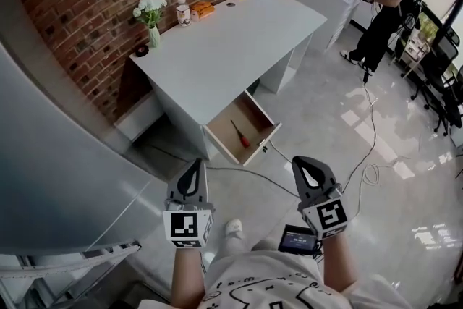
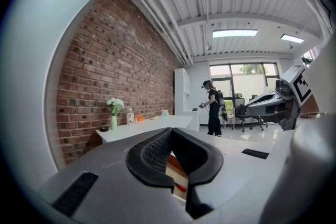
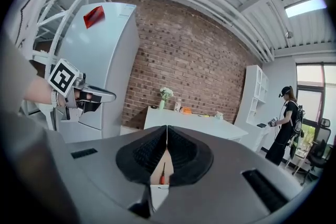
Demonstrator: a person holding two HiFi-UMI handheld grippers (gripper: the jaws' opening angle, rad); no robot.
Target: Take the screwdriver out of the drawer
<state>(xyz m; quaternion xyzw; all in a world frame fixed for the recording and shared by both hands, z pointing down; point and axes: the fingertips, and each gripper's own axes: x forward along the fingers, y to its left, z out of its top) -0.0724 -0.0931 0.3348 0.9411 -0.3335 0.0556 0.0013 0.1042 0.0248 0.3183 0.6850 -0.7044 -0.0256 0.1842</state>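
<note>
A screwdriver [image 1: 240,134] with a red handle lies inside the open drawer [image 1: 265,143] of the white desk [image 1: 231,40]. Both grippers hang in the air well short of the drawer, over the floor. My left gripper [image 1: 194,164] is shut with nothing in it, its tips meeting in the left gripper view [image 2: 171,130]. My right gripper [image 1: 304,163] is also shut and empty [image 3: 167,127]. Through the gap under the right jaws I see the screwdriver [image 3: 161,177] in the drawer; a bit of its red handle [image 2: 181,185] also shows below the left jaws.
On the desk's far end stand a vase of white flowers [image 1: 150,14], a can [image 1: 184,14] and an orange item [image 1: 202,9]. A big grey cabinet [image 1: 43,155] fills the left. A cable [image 1: 362,170] trails over the floor. A person [image 1: 383,11] stands at the back right near office chairs [image 1: 441,83].
</note>
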